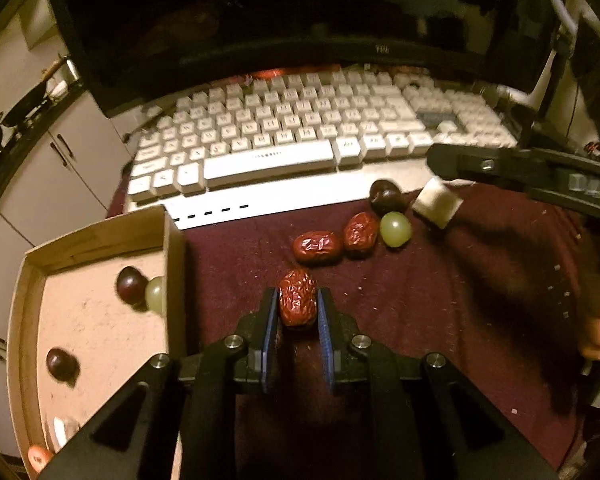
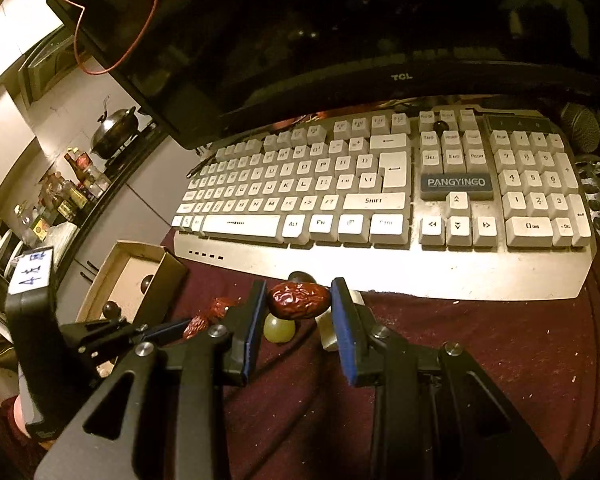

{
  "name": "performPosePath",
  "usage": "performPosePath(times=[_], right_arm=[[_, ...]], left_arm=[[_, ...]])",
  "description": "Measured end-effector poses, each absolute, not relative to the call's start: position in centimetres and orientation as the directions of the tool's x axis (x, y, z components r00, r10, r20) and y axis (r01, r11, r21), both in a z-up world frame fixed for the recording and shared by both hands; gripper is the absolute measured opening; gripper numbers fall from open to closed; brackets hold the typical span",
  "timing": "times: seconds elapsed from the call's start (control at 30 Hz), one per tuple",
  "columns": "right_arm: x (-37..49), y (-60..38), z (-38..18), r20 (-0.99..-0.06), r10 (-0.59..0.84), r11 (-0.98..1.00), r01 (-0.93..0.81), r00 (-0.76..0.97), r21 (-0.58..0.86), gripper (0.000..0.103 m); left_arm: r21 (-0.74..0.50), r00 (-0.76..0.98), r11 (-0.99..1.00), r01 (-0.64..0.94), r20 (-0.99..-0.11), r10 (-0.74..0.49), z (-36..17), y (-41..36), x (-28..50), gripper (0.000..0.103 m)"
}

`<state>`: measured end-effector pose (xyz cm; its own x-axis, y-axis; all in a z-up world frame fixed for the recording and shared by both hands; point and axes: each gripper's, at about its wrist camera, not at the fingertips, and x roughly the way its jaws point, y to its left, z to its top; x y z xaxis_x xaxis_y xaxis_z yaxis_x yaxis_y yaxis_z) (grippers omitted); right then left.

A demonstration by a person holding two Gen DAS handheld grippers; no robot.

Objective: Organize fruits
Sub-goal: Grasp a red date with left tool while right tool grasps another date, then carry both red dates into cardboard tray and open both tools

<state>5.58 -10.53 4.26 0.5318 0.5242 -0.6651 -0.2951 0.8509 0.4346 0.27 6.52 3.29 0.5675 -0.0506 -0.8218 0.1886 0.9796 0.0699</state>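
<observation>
On the maroon cloth (image 1: pixel 440 300) before the keyboard (image 2: pixel 380 200): I run two hand-held grippers, and each has a red date in its jaws.

Left gripper (image 1: pixel 299 306): closed narrow on a wrinkled red date (image 1: pixel 298 298), blue pads pressing its long flanks, just right of the cardboard box (image 1: pixel 176 248).

Right gripper (image 2: pixel 299 300): clamped on a second date (image 2: pixel 299 300), held crosswise with a pad at each end, above a green grape (image 2: pixel 278 330) and a pale cube (image 2: pixel 328 332) on the cloth.

Box contents: two dark round fruits (image 1: pixel 130 286) (image 1: pixel 62 364) and one green grape (image 1: pixel 156 294) against the right wall; something pale and something orange at the near corner, too cropped to name.

Loose fruit: two more dates (image 1: pixel 317 248) (image 1: pixel 361 234) side by side, with a dark fruit (image 1: pixel 386 196) and a green grape (image 1: pixel 396 229) touching just beyond them.

How the dates should handle, in my judgement: light, leathery, a little yielding; the creased skin gives the pads purchase, so slip looks unlikely and a modest squeeze is enough.

Where to grip: across the middle of the long sides, as my left does; the end-to-end hold on the right looks less secure, since the fruit could pivot.

Grapes: likely smooth, rounder and easier to burst or roll away; I would close gently across the widest part.
</observation>
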Motion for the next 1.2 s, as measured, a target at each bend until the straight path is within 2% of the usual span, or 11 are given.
performPosePath(times=[0.33, 0.47, 0.6, 0.83, 0.97, 1.2], right_arm=[[3.6, -10.5, 6.3, -0.586, 0.522, 0.852, -0.341, 0.619, 0.398, 0.034], [2.2, -8.8, 7.0, -0.57, 0.521, 0.854, -0.392, 0.636, 0.343, 0.034], [0.5, -5.6, 7.7, -0.583, 0.526, 0.847, -0.443, 0.619, 0.294, 0.034], [-3.0, 3.1, 8.3, -0.621, 0.555, 0.799, -0.564, 0.554, 0.211, 0.034], [-3.5, 7.8, 8.4, -0.637, 0.575, 0.763, -0.618, 0.513, 0.191, 0.034], [-1.9, 11.8, 6.6, -0.689, 0.539, 0.771, -0.613, 0.485, 0.172, 0.034]], left_arm=[[-0.021, 0.699, 0.989, 0.147, -0.706, -0.119, 7.6, 8.3, -6.7, 0.018], [-0.032, 0.734, 0.995, 0.092, -0.673, -0.089, 8.5, 10.5, -8.5, 0.018], [0.013, 0.753, 1.0, -0.002, -0.658, 0.01, 8.9, 13.9, -9.4, 0.018], [0.032, 0.726, 0.992, -0.125, -0.678, 0.113, 7.9, 19.9, -9.9, 0.018], [0.006, 0.692, 0.99, -0.141, -0.715, 0.103, 6.2, 22.0, -9.9, 0.018], [0.004, 0.664, 0.994, -0.114, -0.744, 0.079, 4.9, 22.6, -8.3, 0.018]])
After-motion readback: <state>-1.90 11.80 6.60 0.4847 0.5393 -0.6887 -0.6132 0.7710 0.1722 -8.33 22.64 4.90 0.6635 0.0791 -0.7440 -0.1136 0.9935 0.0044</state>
